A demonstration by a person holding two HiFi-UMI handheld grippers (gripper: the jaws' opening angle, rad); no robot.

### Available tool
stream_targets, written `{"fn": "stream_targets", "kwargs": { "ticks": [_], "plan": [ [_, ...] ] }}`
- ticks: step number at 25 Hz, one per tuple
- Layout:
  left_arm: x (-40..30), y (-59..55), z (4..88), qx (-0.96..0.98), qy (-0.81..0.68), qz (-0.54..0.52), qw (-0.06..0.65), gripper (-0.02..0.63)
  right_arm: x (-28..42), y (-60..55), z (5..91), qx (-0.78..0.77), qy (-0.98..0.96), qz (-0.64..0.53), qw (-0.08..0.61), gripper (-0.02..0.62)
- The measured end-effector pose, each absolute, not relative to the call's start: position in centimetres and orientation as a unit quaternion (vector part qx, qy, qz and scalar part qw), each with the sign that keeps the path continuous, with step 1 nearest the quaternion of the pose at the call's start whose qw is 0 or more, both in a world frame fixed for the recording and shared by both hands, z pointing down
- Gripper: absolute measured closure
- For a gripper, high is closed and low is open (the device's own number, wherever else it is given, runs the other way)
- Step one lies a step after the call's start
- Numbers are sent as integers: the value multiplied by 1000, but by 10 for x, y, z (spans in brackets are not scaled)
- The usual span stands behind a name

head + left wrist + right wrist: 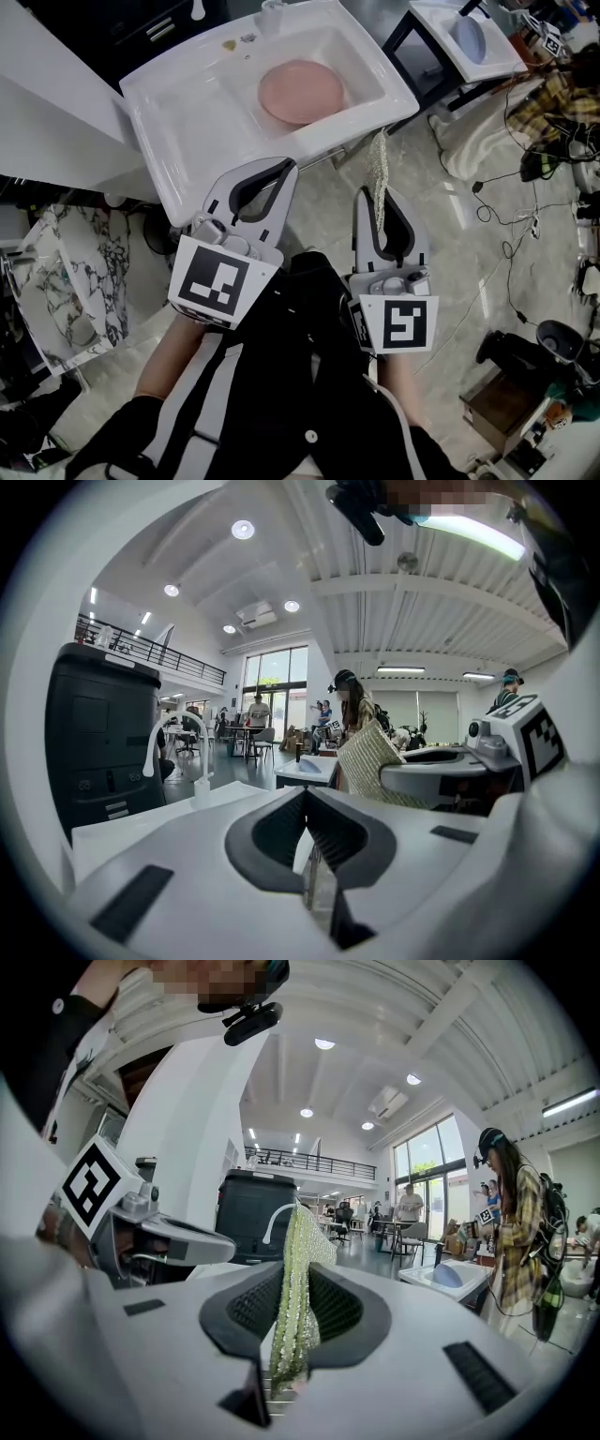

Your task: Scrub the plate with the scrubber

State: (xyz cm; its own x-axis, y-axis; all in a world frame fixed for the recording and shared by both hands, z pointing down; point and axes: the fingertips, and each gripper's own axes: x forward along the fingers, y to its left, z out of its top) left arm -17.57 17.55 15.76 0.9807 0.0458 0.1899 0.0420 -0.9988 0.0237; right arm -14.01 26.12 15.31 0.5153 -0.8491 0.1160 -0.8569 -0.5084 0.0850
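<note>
Scrubber gripped, plate ahead
Right gripper (373, 195) clamps the mesh scrubber (379, 169); pink plate (300, 91) lies in the sink (178, 112) ahead-left, nearer the closed, empty left gripper (285, 166).

readable text: none | signs, labels, numbers: none legible in any view

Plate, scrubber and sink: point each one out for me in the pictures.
plate (300, 91), head view, on the middle of its pink face.
scrubber (380, 178), head view, on the middle of the visible mesh strip.
sink (150, 141), head view, on its bare white left rim.
</note>
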Motion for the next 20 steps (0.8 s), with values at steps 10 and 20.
{"fn": "stream_targets", "kwargs": {
  "ticks": [10,20],
  "plan": [
    [-144,176,161,995,24,100,-4,606,-101,266,154,874,-479,20,78,518],
    [-64,162,160,994,-36,105,5,604,-7,244,157,845,-530,23,66,518]
  ]
}}
